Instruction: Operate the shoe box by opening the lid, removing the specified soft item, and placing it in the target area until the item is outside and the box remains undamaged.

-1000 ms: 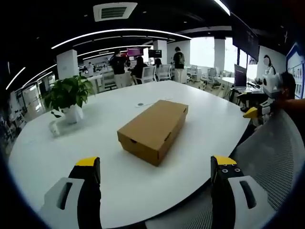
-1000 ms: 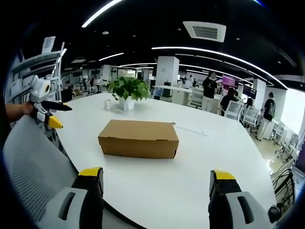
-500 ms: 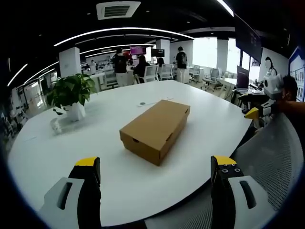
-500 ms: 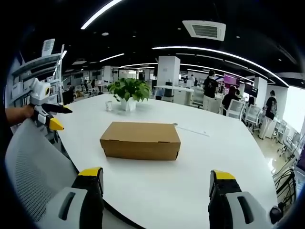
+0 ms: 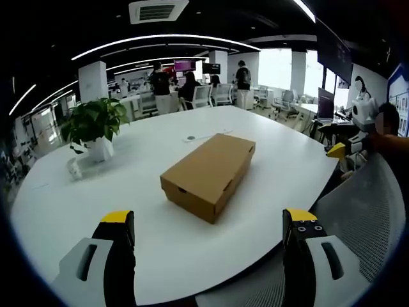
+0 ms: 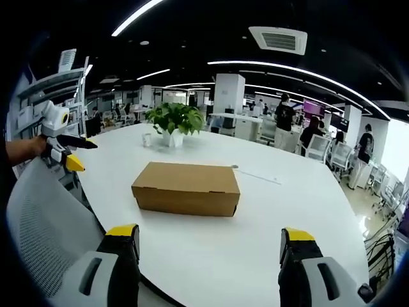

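The box (image 5: 209, 174) sits closed mid-worktop (image 5: 77, 211), well clear of the plant (image 5: 92, 125), while both grippers, left (image 5: 208, 246) and right (image 6: 208, 246), hang back with fingers apart, likely ready to approach the lid.

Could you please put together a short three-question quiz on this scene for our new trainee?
1. True or false: the shoe box lid is shut.
2. What stands on the white table beyond the box? A) potted plant B) laptop C) kettle
3. Fill in: both the left gripper and right gripper have their jaws ____.

Key: 1 true; 2 A; 3 open.
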The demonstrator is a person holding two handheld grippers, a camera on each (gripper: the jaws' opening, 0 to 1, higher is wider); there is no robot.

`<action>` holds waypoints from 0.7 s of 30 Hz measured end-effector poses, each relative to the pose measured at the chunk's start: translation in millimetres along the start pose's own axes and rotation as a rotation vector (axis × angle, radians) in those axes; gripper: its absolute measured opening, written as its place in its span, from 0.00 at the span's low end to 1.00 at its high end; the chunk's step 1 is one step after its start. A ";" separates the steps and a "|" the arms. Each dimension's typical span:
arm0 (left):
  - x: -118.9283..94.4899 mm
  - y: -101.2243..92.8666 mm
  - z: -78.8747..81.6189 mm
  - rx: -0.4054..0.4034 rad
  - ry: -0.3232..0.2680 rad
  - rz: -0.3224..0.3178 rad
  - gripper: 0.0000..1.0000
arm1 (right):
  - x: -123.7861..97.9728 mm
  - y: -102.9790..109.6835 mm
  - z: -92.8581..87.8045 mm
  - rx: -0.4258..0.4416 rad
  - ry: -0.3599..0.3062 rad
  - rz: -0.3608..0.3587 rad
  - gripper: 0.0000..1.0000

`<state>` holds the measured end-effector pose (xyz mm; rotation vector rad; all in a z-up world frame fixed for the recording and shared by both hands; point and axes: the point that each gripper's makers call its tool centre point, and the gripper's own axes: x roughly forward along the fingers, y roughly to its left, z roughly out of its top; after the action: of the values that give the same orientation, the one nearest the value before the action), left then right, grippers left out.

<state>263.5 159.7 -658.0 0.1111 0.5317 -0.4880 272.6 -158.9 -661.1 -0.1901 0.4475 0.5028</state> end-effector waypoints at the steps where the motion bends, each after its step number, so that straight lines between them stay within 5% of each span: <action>1: 0.9 0.4 0.4 0.000 0.002 -0.001 1.00 | 0.9 -1.0 0.2 -0.001 0.002 0.001 0.90; 21: 34.4 4.8 6.8 0.026 0.052 -0.053 1.00 | 30.0 -25.9 6.2 -0.074 0.032 0.045 0.88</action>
<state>294.7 148.0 -669.9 0.1347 0.5800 -0.5454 311.4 -166.8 -667.6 -0.2602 0.4650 0.5613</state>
